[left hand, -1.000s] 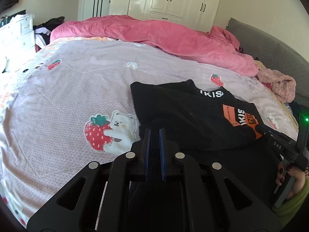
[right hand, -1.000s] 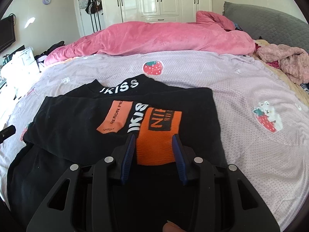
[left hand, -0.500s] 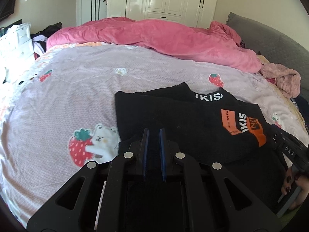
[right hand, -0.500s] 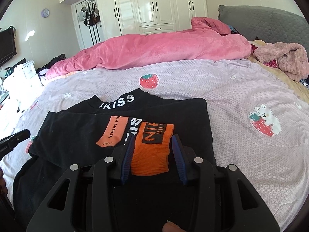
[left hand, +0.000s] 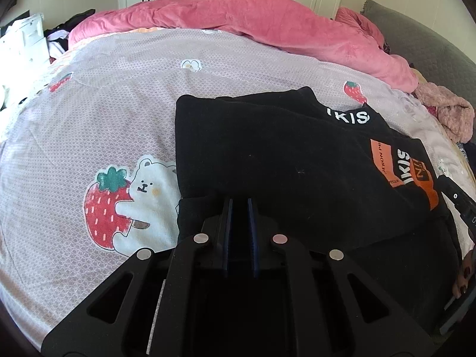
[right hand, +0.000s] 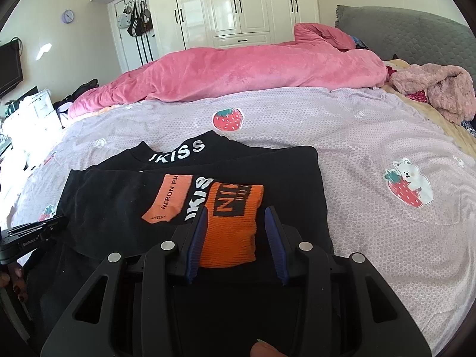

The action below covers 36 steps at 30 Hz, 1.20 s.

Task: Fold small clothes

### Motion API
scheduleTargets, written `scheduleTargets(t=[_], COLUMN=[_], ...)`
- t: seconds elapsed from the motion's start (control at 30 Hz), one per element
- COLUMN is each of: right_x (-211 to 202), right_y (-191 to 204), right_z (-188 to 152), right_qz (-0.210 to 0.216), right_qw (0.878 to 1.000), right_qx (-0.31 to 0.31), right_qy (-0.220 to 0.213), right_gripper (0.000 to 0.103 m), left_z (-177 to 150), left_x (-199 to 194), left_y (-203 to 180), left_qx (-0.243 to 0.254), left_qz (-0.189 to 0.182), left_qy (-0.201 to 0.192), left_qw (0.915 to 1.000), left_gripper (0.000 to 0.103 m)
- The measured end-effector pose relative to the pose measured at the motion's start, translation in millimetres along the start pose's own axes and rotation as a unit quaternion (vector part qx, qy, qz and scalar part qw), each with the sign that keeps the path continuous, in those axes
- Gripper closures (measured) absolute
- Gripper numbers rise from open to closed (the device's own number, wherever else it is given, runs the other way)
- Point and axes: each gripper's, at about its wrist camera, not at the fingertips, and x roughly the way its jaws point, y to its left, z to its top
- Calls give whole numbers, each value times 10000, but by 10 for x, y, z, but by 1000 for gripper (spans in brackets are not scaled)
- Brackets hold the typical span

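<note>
we see the bed [right hand: 357, 136] first, lilac sheet with strawberry-and-bear prints, filling both views. a pink duvet [right hand: 238, 71] is bunched along the far side, grey headboard [right hand: 410, 35] far right, fuzzy pink garment [right hand: 434, 89] just near it, white wardrobe [right hand: 238, 3] behind.

the black top [left hand: 282, 154] lies on the near part of the bed, sleeves folded in, white lettered collar at the far end, hem toward us. its long axis runs near to far, so the fold we judge next brings the near end up toward the collar. an orange cuff [right hand: 232, 226] lies on top of it, right of centre.

the left gripper [left hand: 239, 208] sits at the near left edge of the top, jaws nearly closed with only a thin slot between; dark fabric runs under and around the pads but we cannot tell whether a layer is actually pinched. the right gripper [right hand: 235, 217] sits low over the near right part, jaws partly apart, straddling the orange cuff; the left pad looks against its edge, the right pad stands clear, so no grip that we can see.

both grippers are about equally near the hem, one per side. nothing lies between hem and collar except the cuff and the orange label [right hand: 169, 196], both flat. bare sheet left and right, no clutter near.
</note>
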Motion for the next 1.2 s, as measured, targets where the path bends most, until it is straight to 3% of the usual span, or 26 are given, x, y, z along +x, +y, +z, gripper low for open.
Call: scheduleTargets(t=[0.3,0.4,0.5,0.8,0.87,0.93,1.2], right_x=[86,252,376,259,212,167,98], right_y=[404,432,363,318,313,308,313], right_z=[-68,-108,-138,-122,-114,-110,-99], right_qz=[395,269,238,390,399,399,452], right_qw=[9966,9958,9956,9971,9975,9979,9980], right_qx=[-691,-702,-497,-312,-296,-276,-290], right_qy=[196,524,751,569,498,420,344], right_gripper=[64,51,50,48,47,39,38], left_z=[-27,-31,-29,-42,-46,-49,-76], left_x=[-106,-108,-116,-164,-177,-194,-290], left_y=[-24,-32,-28,-54,-58,-62,-67], left_qx=[90,121,107,139,140,143,223], left_qz=[13,37,12,-1,-22,-39,-60], left_qy=[-84,-85,-83,-133,-139,-153,-223], left_qw=[9999,9999,9999,9998,9998,9998,9995], left_gripper=[97,97,97,96,93,91,78])
